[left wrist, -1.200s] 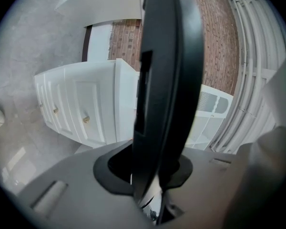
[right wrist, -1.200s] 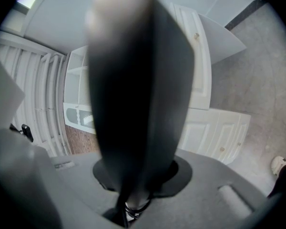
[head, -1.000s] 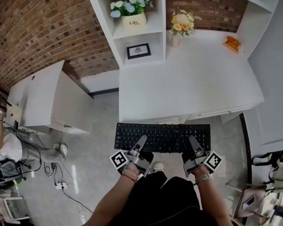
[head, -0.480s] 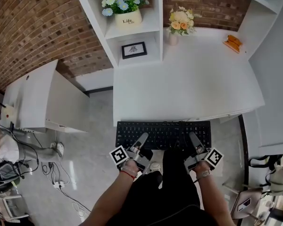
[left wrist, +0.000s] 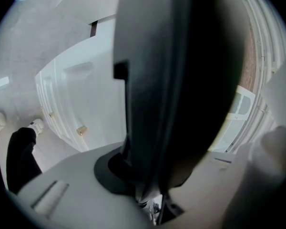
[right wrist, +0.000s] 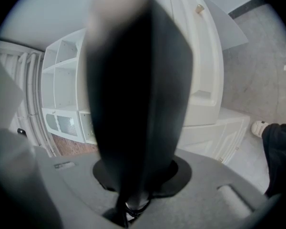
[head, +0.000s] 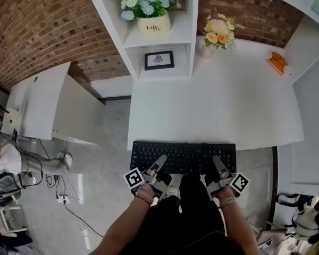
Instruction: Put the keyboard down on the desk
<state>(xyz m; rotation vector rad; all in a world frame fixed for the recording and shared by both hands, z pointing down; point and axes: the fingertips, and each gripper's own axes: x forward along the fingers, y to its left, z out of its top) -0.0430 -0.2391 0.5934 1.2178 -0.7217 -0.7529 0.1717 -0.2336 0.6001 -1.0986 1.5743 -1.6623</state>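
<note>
Keyboard [head: 182,156] hangs over the floor [head: 103,158] just short of the counter [head: 218,105], its near side pinched firmly by the left tongs [head: 160,160] and right tongs [head: 216,161]. Released early, or caught on the counter's rim, it would probably fall.

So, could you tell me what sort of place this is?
Likely a home study or office nook: a white desk with built-in white shelves against a red brick wall, a black-framed picture, and a black keyboard held at the desk's front.
</note>
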